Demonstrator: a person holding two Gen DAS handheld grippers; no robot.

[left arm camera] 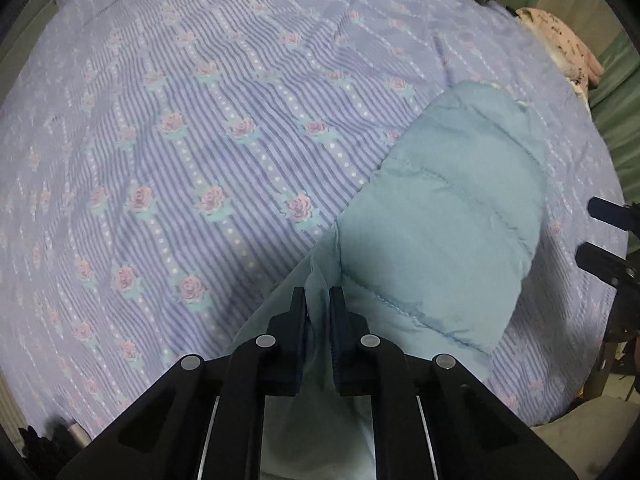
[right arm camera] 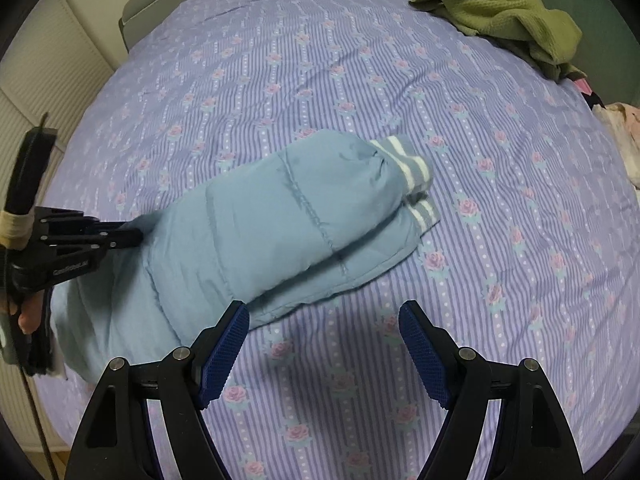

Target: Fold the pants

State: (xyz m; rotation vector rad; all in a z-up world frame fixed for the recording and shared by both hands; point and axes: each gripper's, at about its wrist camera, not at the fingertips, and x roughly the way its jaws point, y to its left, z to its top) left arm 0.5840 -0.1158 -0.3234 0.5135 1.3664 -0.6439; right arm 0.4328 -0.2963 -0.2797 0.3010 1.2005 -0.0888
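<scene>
Two tools work one pair of light-blue padded pants (right arm camera: 288, 216) on the bed (right arm camera: 500, 280). Left tool (left arm camera: 318, 300) pinches a fabric fold at the waist end. Right tool (right arm camera: 324, 320) gapes empty, just beside their near edge. Folded legs stretch away from both tools, two striped cuffs (right arm camera: 412, 176) farthest. One green garment (right arm camera: 500, 8) lies beyond.

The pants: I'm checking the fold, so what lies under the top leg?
Under the top leg of the blue pants lies the other leg, its edge and striped cuff showing. Below is the bedsheet. The rest of that lower leg is covered.
</scene>
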